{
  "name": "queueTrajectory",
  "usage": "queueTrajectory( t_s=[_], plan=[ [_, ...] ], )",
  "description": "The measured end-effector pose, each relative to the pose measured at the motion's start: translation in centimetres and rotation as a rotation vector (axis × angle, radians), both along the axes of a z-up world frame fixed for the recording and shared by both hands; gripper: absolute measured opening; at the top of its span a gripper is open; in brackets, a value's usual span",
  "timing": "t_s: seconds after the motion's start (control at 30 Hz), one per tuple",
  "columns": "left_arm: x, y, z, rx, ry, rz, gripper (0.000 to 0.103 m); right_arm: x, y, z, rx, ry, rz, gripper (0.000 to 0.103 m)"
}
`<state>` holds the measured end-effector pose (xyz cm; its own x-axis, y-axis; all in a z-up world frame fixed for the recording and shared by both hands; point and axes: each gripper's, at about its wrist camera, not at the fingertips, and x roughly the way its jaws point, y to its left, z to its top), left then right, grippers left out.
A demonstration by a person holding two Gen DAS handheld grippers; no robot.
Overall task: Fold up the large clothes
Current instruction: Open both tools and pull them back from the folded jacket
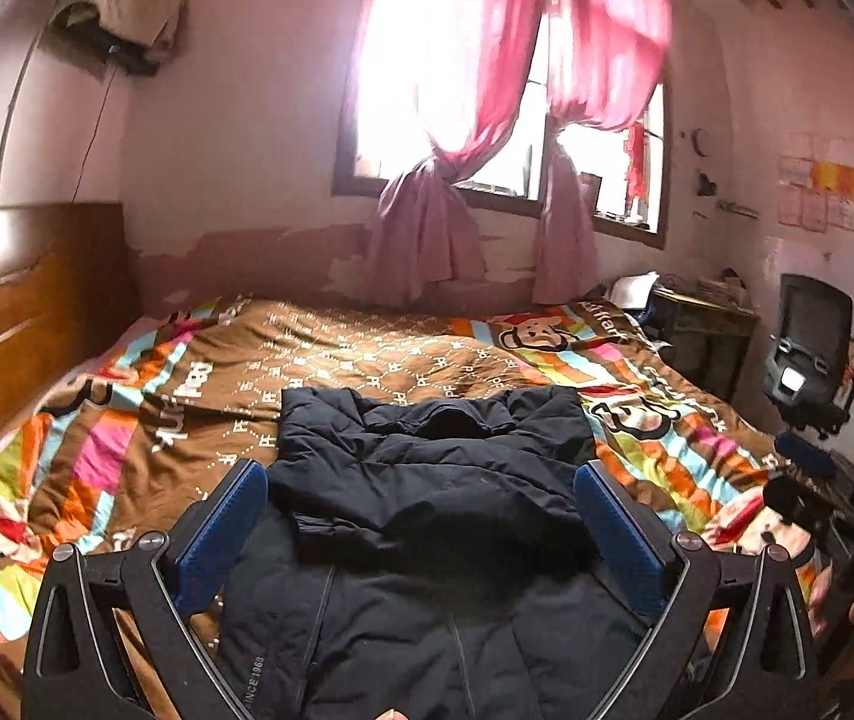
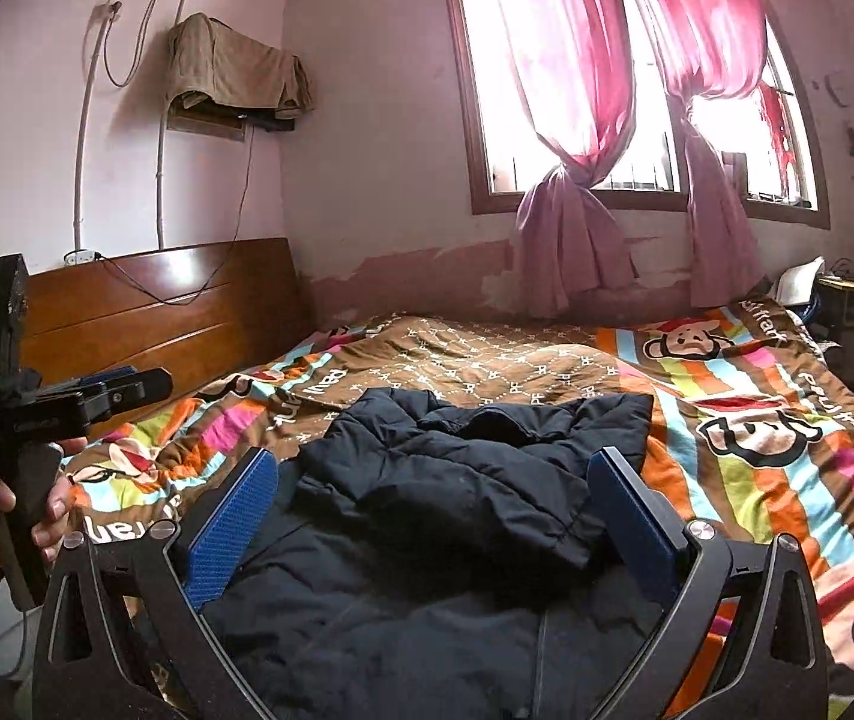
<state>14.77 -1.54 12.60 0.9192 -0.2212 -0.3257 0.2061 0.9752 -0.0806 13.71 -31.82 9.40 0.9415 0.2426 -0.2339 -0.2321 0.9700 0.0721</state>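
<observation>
Both tongs, left and right, are spread wide, holding nothing. The dark jacket at lower center of the bed looks half-folded; I'd pinch the near hem corners evenly next.

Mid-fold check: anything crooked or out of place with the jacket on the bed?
Nothing stands out. The dark jacket lies on the patterned bedspread, its sleeves folded in across the body. Both grippers, left and right, are open and hold nothing.

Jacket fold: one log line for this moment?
jacket: dark, on bed cover, sleeves folded in | left gripper: open, empty | right gripper: open, empty | neither touches jacket
</observation>
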Motion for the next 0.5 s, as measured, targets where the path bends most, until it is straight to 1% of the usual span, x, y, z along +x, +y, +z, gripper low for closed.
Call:
queueTrajectory(
  t_s=[0.1, 0.2, 0.27, 0.37, 0.5],
  plan=[
    [-2.0, -0.1, -0.7, 0.046, -0.022, 0.012, 0.102, -1.2, 0.4, -0.6, -0.045, 0.002, 0.011, 0.101],
    [-3.4, 0.3, -1.7, 0.080, 0.002, 0.014, 0.102, -2.4, 1.0, -1.8, -0.114, 0.031, 0.018, 0.101],
    [-4.5, 0.9, -3.0, 0.079, 0.029, 0.006, 0.102, -3.0, 1.3, -3.1, -0.146, 0.069, 0.038, 0.101],
    [-6.2, 2.0, -5.1, 0.047, 0.053, -0.043, 0.102, -3.8, 1.3, -5.1, -0.171, 0.132, 0.056, 0.101],
    [-7.1, 3.1, -8.1, 0.050, 0.132, -0.033, 0.102, -4.1, 1.2, -7.7, -0.192, 0.210, 0.063, 0.101]
  ],
)
